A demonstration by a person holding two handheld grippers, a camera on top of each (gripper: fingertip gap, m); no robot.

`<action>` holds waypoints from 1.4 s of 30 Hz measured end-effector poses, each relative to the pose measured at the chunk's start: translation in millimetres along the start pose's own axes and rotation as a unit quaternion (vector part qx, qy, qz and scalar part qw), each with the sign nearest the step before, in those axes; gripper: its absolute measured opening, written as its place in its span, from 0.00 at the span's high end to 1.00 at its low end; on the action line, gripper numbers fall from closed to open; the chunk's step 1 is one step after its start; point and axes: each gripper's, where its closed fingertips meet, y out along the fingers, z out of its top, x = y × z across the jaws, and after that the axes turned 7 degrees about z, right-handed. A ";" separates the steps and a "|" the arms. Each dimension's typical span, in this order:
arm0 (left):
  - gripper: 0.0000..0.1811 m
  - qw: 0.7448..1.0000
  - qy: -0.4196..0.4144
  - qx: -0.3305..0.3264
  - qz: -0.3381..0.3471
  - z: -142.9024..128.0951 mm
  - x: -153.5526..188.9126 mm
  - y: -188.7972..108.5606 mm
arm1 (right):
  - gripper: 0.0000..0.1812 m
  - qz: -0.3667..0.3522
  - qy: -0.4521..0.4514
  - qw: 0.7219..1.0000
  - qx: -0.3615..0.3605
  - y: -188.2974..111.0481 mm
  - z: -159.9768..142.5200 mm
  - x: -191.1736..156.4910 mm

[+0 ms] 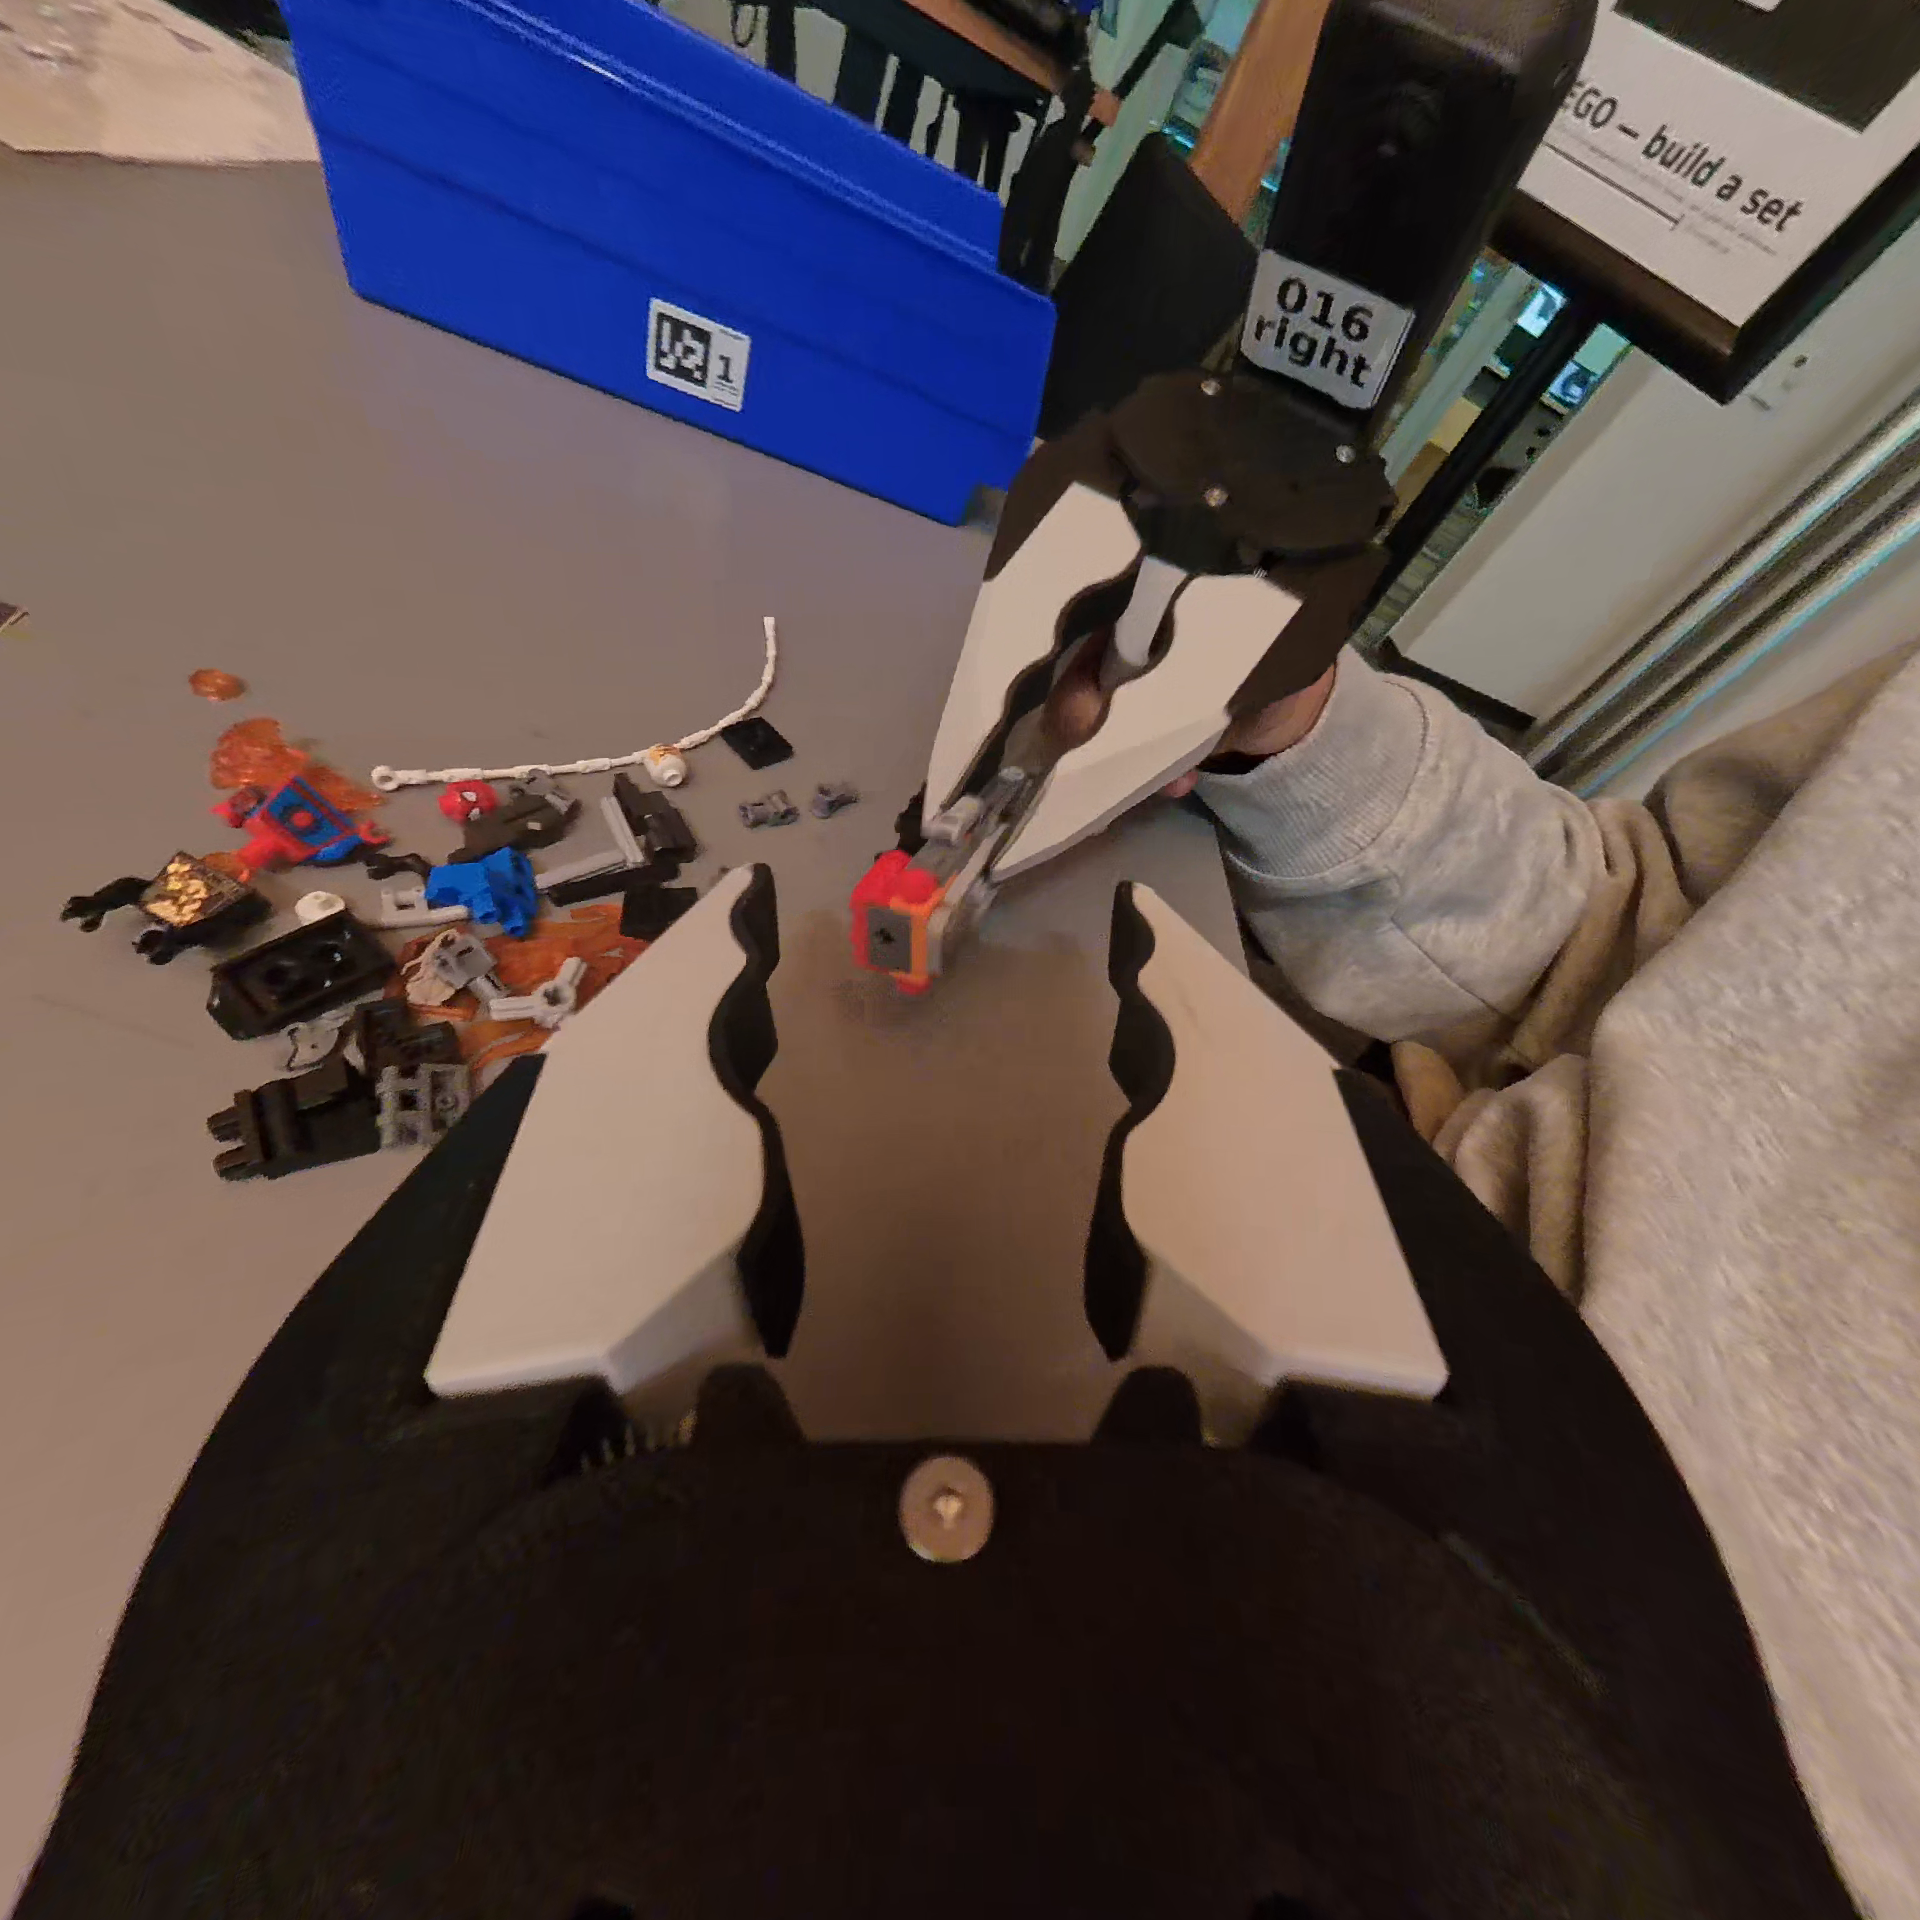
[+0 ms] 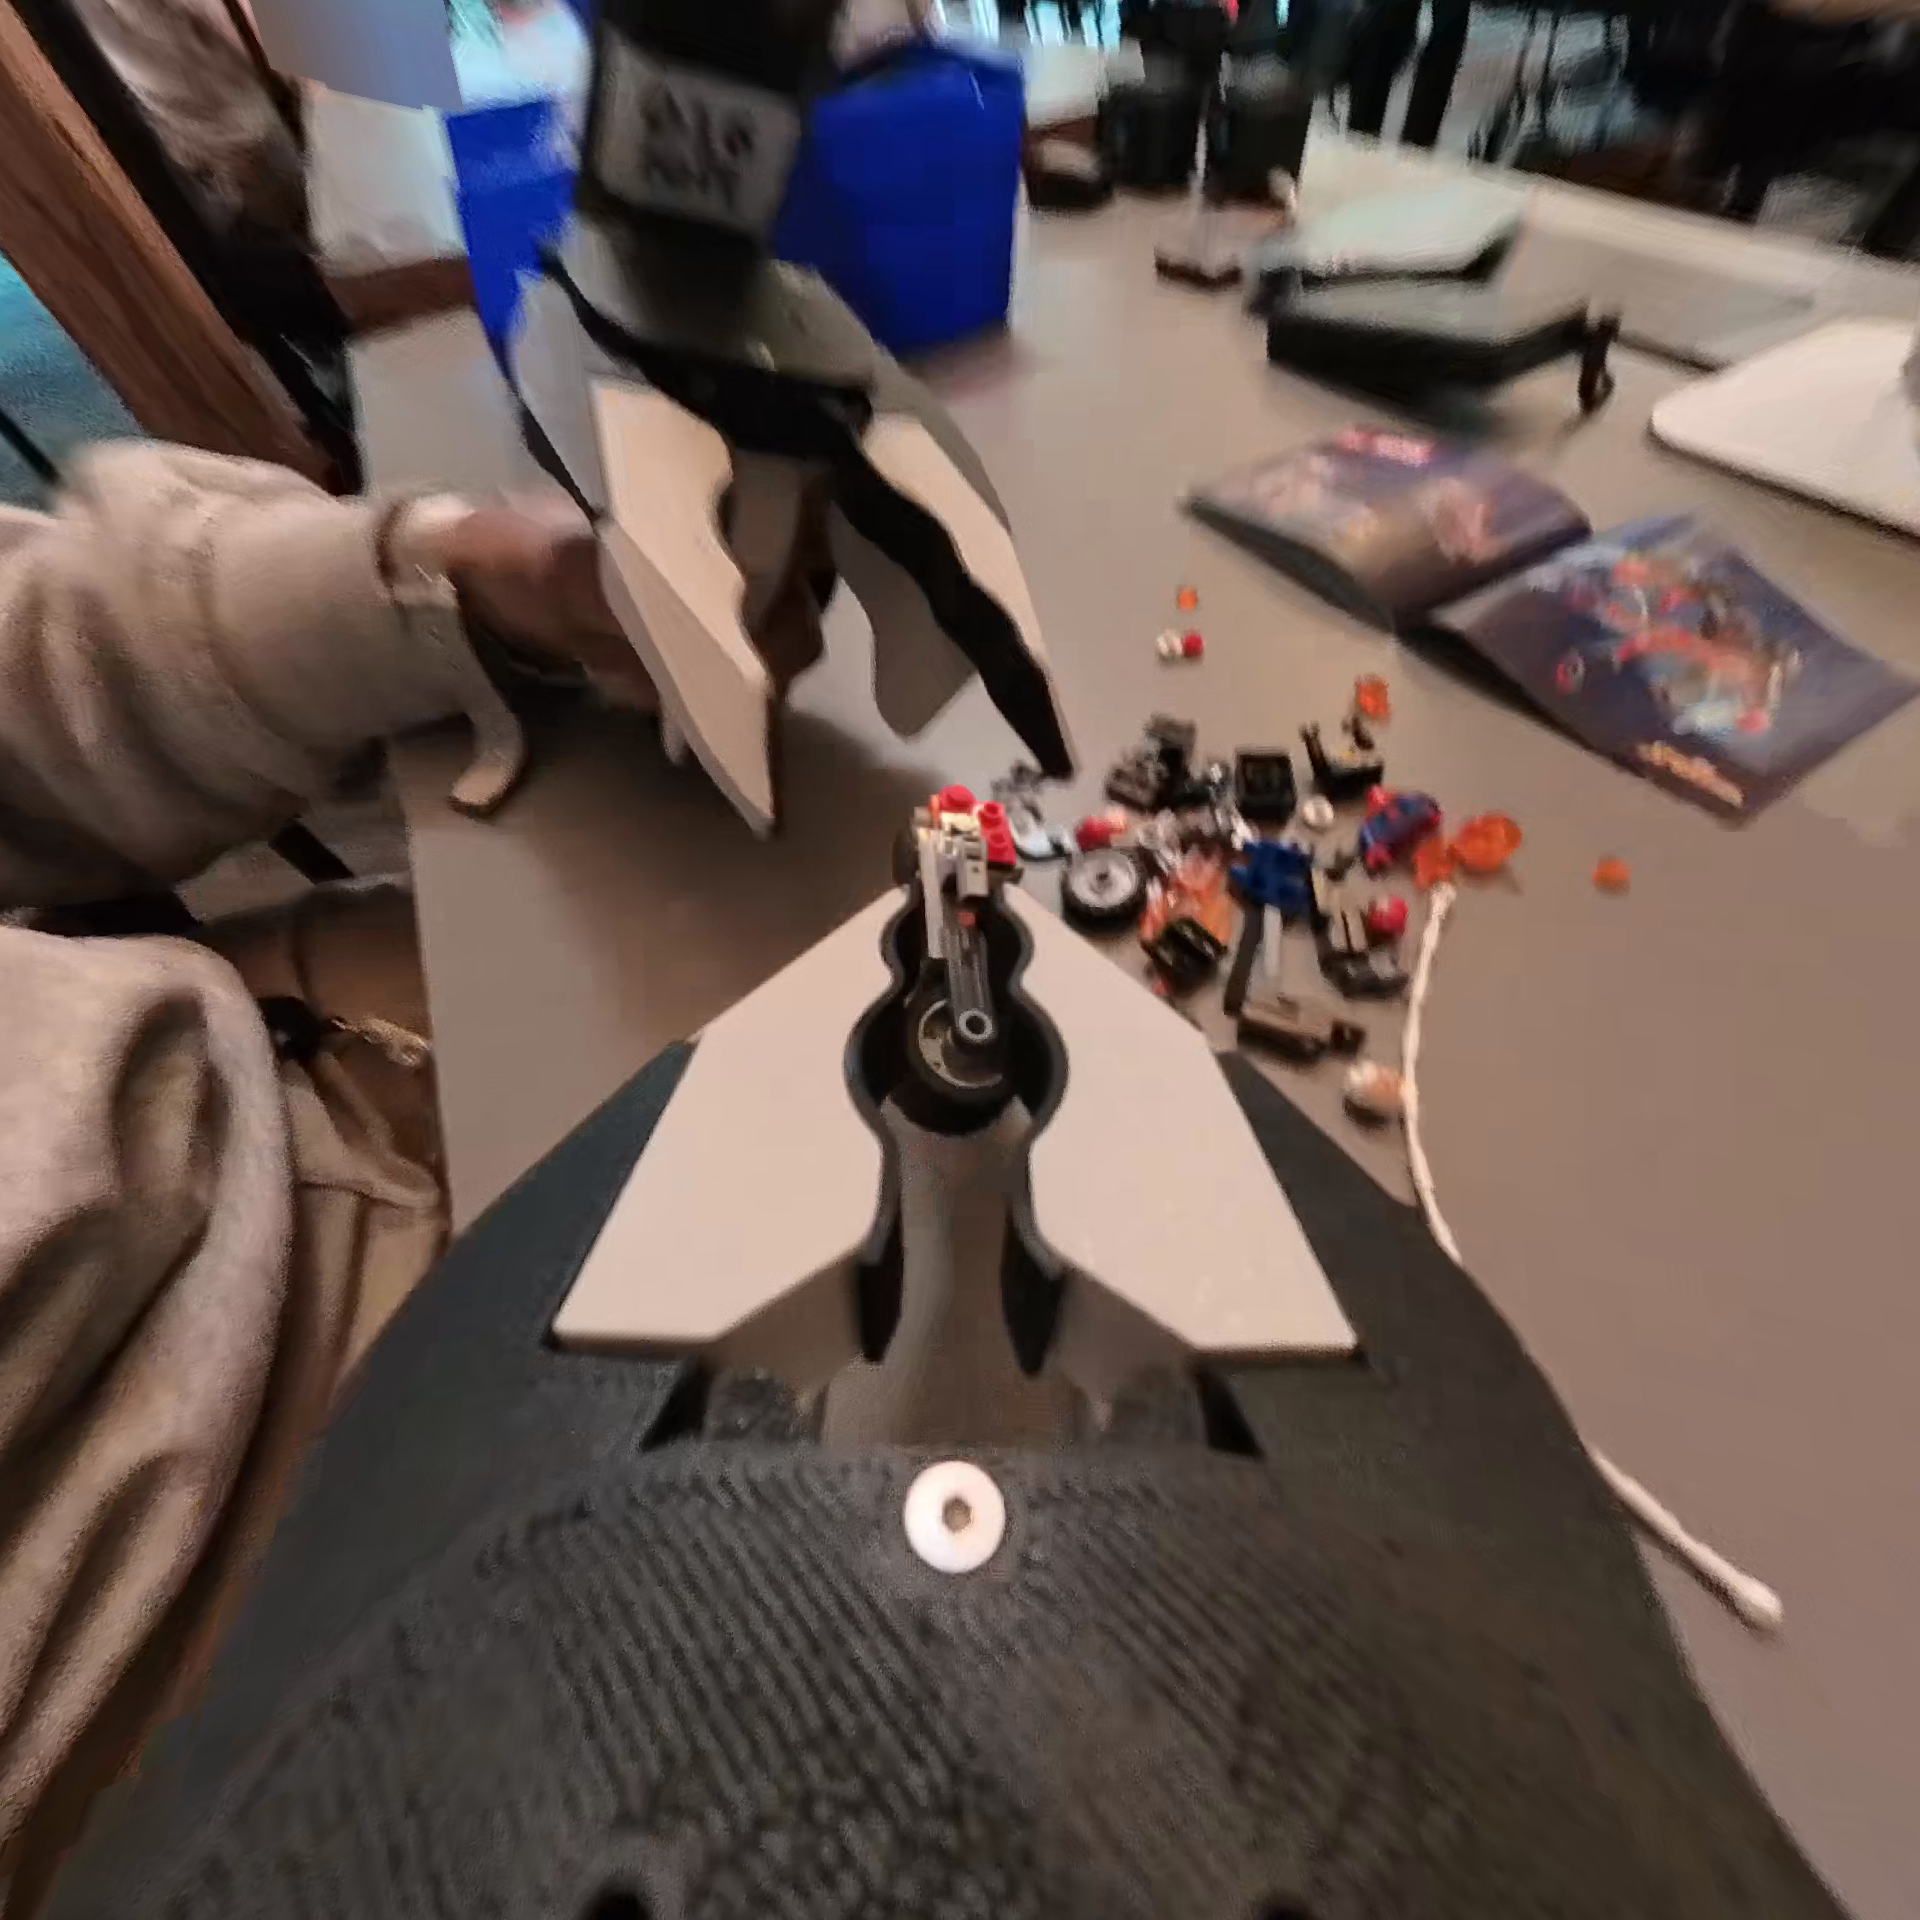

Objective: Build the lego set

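My right gripper (image 2: 961,899) is shut on a small brick-built assembly (image 2: 961,935): a black wheel sits between the jaws, and a grey beam with red pieces pokes out past the tips. In the left wrist view the right gripper (image 1: 966,847) points down at the grey table (image 1: 520,540), and the assembly's red and orange end (image 1: 894,925) hangs just above it. My left gripper (image 1: 940,894) is open and empty, its tips just short of the assembly on either side. In the right wrist view the left gripper (image 2: 904,795) hovers blurred just beyond the assembly.
A pile of loose black, grey, blue, red and orange pieces (image 1: 416,914) lies left of the grippers, with a white chain (image 1: 582,764) behind it. A blue bin (image 1: 675,208) stands at the back. An open booklet (image 2: 1558,603) lies beyond the pile (image 2: 1247,883). Grey sleeves (image 1: 1371,852) sit at the table edge. My left and right fingertips are right by each other.
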 end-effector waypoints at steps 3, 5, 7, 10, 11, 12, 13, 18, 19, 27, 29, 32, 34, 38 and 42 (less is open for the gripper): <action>0.65 1.000 -0.002 0.003 -0.016 0.7 6.1 1.0 | 0.95 0.036 -0.008 0.994 0.101 -5.9 32.3 -15.9; 0.65 0.998 -0.013 0.026 -0.052 8.6 17.8 -2.2 | 0.95 0.049 -0.009 0.987 0.154 -8.9 48.3 -22.8; 0.70 0.994 -0.026 0.070 -0.085 23.5 28.5 -10.4 | 0.95 0.052 -0.017 0.982 0.180 -7.5 55.7 -27.7; 0.86 0.985 -0.050 0.119 -0.113 38.6 32.2 -24.9 | 0.95 0.035 -0.036 0.981 0.189 -1.9 58.6 -29.4; 0.86 0.984 -0.054 0.116 -0.121 38.0 32.5 -26.8 | 0.95 0.033 -0.038 0.980 0.192 -0.6 59.6 -30.2; 0.86 0.984 -0.058 0.115 -0.126 38.0 32.3 -28.4 | 0.95 0.032 -0.037 0.979 0.196 0.5 60.2 -30.7; 0.86 0.983 -0.056 0.115 -0.128 38.3 32.6 -29.6 | 0.95 0.036 -0.036 0.979 0.199 0.8 61.0 -31.7; 0.86 0.987 -0.018 0.107 -0.120 34.6 36.1 -30.4 | 0.92 0.062 -0.017 0.976 0.207 0.9 59.2 -33.8; 0.86 0.987 -0.015 0.106 -0.120 34.3 36.3 -30.7 | 0.92 0.066 -0.014 0.975 0.210 1.4 58.7 -34.2; 0.86 0.991 0.006 0.087 -0.105 27.3 33.0 -29.6 | 0.93 0.108 0.039 0.962 0.246 -5.0 63.5 -33.2; 0.86 0.990 0.006 0.090 -0.108 28.2 34.6 -29.4 | 0.92 0.109 0.039 0.965 0.234 -3.2 60.6 -32.8; 0.86 0.990 0.007 0.088 -0.109 27.5 35.1 -29.3 | 0.88 0.105 0.037 0.970 0.218 0.6 57.6 -33.3; 0.86 0.990 0.007 0.088 -0.113 27.5 36.1 -29.8 | 0.89 0.109 0.040 0.972 0.206 3.0 55.5 -34.4; 0.86 0.991 0.017 0.074 -0.108 22.8 35.5 -28.6 | 0.98 0.114 0.036 0.975 0.188 4.0 51.4 -36.7; 0.86 0.993 0.023 0.065 -0.091 20.2 31.7 -28.0 | 0.98 0.119 0.050 0.962 0.239 -15.4 64.8 -32.5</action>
